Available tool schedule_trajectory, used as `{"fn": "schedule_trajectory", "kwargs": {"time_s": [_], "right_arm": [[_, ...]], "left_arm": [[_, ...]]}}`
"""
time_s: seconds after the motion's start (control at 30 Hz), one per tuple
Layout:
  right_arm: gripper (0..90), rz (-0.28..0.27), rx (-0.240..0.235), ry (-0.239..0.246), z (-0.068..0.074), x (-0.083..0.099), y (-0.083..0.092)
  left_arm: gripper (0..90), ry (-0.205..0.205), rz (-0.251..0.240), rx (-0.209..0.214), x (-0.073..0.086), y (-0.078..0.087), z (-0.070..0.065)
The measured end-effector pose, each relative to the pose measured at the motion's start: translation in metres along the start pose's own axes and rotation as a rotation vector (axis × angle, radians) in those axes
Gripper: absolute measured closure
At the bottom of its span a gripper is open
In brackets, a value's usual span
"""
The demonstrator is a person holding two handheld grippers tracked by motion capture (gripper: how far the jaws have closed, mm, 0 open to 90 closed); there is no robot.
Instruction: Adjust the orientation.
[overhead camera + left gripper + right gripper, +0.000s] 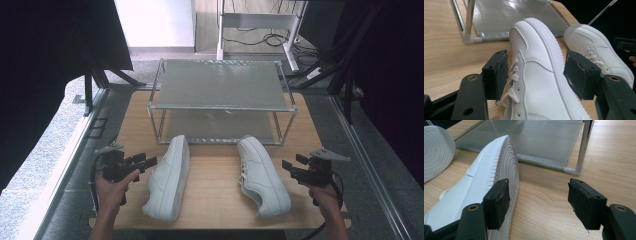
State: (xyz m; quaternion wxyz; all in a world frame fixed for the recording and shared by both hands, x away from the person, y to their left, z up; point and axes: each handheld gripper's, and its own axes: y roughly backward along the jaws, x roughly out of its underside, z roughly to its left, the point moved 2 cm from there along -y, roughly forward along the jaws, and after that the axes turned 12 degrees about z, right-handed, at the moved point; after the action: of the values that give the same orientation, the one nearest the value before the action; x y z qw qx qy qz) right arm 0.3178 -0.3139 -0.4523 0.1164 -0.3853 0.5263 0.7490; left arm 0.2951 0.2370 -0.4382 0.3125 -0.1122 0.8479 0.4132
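Nearest the person, the left gripper (148, 162) sits beside the left white leather sneaker (169, 177), its jaws spread wide; in the left gripper view they straddle the shoe at the laces, one pad (498, 72) close to the laces and the other just off the sole edge, gripping nothing as yet. The right gripper (289, 167) is likewise wide open and empty, beside the right white leather sneaker (261, 175), whose ribbed sole rim lies by one pad (499, 201) while the other pad stands over bare wood. Both sneakers lie on the light wooden table (215, 200), toes pointing toward the two-tier metal-framed shoe rack with grey shelves (220, 82) just beyond them. Both shelves look bare, so the work appears to be at its start: neither shoe is grasped or lifted, and placing both on the rack is left.
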Motion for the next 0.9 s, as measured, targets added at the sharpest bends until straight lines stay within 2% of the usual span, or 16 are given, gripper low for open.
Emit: {"fn": "schedule_trajectory", "kwargs": {"time_s": [0.37,0.47,0.5,0.53,0.57,0.63,0.67,0.9], "right_arm": [[34.4,0.001,0.023,-0.018,-0.003,0.002,0.002],[34.5,-0.002,0.023,-0.021,-0.003,0.002,0.002],[34.4,-0.001,0.023,-0.021,-0.003,0.002,0.002],[34.4,0.001,0.024,-0.022,-0.003,0.003,0.002],[34.5,0.003,0.028,-0.023,-0.003,0.002,0.002],[34.4,0.001,0.030,-0.024,-0.004,0.002,0.002],[34.4,0.003,0.028,-0.029,-0.005,0.003,0.002],[34.4,0.015,0.030,-0.033,-0.005,0.005,0.000]], "left_arm": [[36.6,-0.003,-0.004,0.001,-0.001,0.003,-0.001],[40.3,-0.002,-0.019,-0.013,-0.001,0.006,-0.002],[45.8,-0.005,-0.031,-0.027,-0.001,0.008,-0.003],[55.4,-0.009,-0.036,-0.032,-0.001,0.010,-0.004],[59.1,-0.014,-0.045,-0.036,-0.001,0.014,-0.006],[62.1,-0.014,-0.054,-0.037,-0.001,0.016,-0.006],[67.7,-0.013,-0.065,-0.031,-0.001,0.019,-0.006],[81.4,-0.015,-0.059,-0.034,-0.002,0.025,-0.005]]}}
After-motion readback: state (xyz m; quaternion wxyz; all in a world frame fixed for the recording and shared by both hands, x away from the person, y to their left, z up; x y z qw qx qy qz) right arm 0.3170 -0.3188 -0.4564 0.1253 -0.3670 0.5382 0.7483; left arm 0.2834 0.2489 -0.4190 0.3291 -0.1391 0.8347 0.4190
